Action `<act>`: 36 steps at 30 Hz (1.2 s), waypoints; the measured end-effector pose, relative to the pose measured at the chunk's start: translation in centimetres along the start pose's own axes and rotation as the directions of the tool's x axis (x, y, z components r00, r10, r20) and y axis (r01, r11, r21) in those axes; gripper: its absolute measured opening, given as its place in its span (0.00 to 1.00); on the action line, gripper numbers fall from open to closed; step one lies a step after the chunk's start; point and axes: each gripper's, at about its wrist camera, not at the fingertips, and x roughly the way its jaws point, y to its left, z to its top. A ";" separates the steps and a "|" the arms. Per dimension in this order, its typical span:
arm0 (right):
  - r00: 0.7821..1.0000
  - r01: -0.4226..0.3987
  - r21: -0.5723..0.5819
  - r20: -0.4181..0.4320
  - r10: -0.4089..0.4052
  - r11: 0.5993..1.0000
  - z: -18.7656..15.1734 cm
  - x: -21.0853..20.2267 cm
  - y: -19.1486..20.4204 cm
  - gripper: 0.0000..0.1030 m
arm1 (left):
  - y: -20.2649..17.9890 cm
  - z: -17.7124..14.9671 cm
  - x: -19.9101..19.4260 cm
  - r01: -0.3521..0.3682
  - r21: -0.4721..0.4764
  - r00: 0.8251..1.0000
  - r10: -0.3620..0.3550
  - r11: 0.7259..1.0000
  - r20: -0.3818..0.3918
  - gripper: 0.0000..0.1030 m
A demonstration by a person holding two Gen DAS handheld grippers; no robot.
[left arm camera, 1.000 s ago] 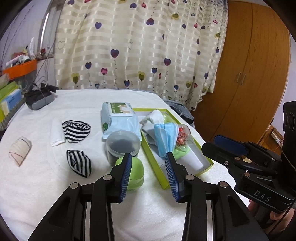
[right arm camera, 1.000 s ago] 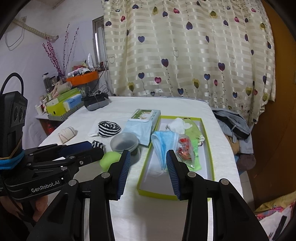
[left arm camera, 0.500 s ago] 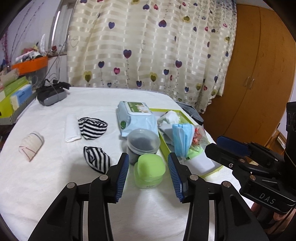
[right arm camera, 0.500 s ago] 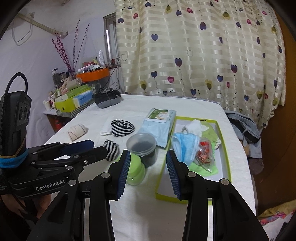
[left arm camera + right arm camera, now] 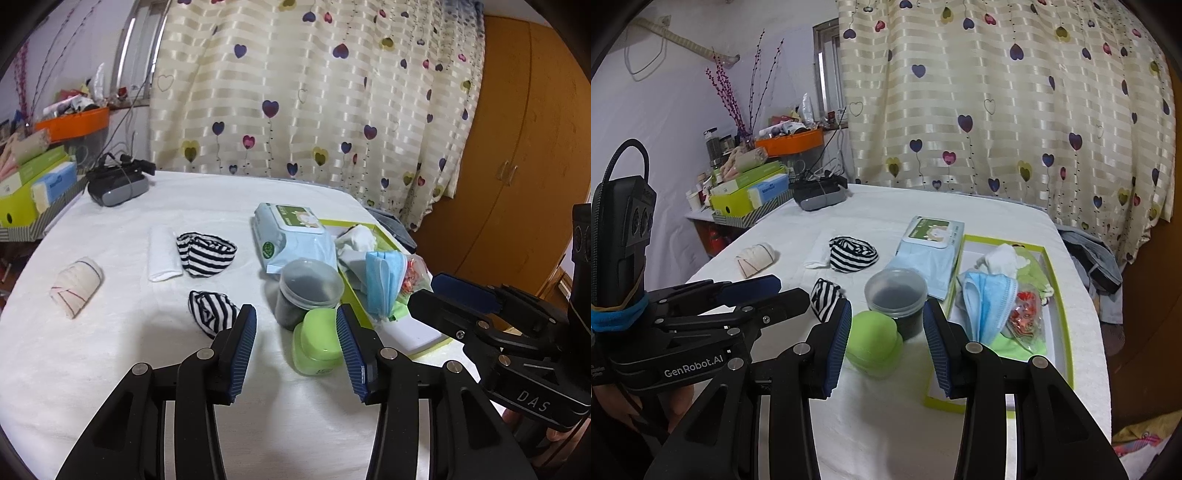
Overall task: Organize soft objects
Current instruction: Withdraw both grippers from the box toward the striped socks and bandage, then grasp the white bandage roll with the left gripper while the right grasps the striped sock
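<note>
Two striped black-and-white socks lie on the white table: one near (image 5: 210, 313) (image 5: 824, 297), one farther back (image 5: 205, 253) (image 5: 852, 253). A white folded cloth (image 5: 162, 253) and a beige rolled cloth (image 5: 75, 286) (image 5: 755, 258) lie to the left. A yellow-green tray (image 5: 1060, 295) (image 5: 351, 295) holds a blue face mask (image 5: 382, 282) (image 5: 991, 301), white cloth and green fabric. My left gripper (image 5: 293, 349) is open and empty above the table's front. My right gripper (image 5: 886, 349) is open and empty, beside it.
A green lidded jar (image 5: 317, 341) (image 5: 873, 343) and a clear tub with dark contents (image 5: 308, 291) (image 5: 895, 295) stand before the grippers. A wet-wipes pack (image 5: 293, 238) (image 5: 929, 254) lies behind. A headset (image 5: 118, 182) sits at the back. Boxes stand at left.
Both grippers have swung left. The view now takes in more of the socks and cloths; the green jar sits at the left gripper's right finger. Nothing on the table moved.
</note>
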 end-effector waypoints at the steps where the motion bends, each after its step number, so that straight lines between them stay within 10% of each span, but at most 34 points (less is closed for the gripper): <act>1: 1.000 -0.002 -0.001 -0.001 0.002 1.000 0.1 0.1 0.1 0.40 | 0.1 0.0 0.0 -0.001 -0.001 1.000 0.001 1.000 0.000 0.43; 36: 0.988 -0.126 -0.116 -0.099 0.114 0.985 1.7 6.3 5.8 0.40 | 8.7 0.2 -0.6 -0.112 -0.115 0.993 0.115 0.987 0.012 0.49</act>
